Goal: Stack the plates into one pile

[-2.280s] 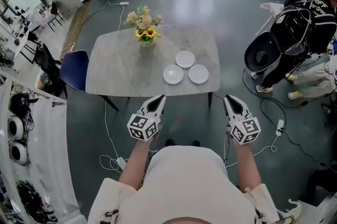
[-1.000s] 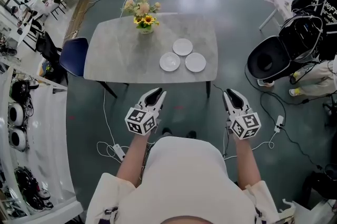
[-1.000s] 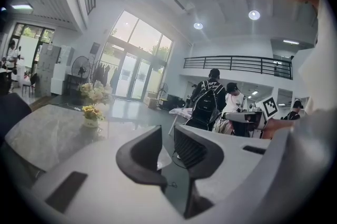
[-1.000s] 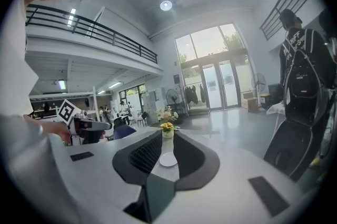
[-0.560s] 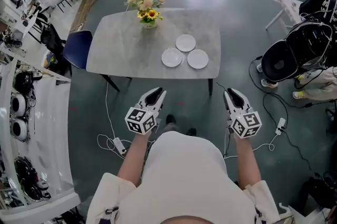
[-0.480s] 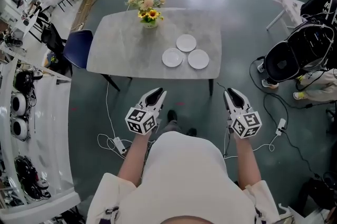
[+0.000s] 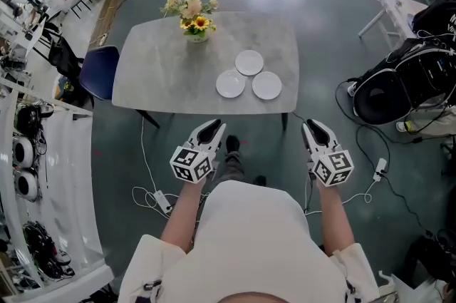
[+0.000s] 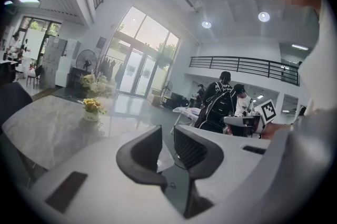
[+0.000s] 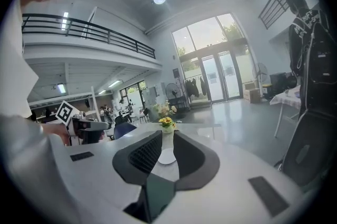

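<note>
Three white plates lie apart on the grey marble table, near its front right part: one at the back, one front left, one front right. Both grippers hover over the floor short of the table's front edge. My left gripper is open and holds nothing. My right gripper is also open and holds nothing; in its view a plate shows far off through the gap between the jaws.
A vase of flowers stands at the table's back middle. A blue chair sits at the table's left end. A black round seat and cables are on the floor. People in black stand behind.
The person has stepped on toward the table, carrying both grippers along, and a foot now shows between them. The plates lie as before and both grippers remain open.
</note>
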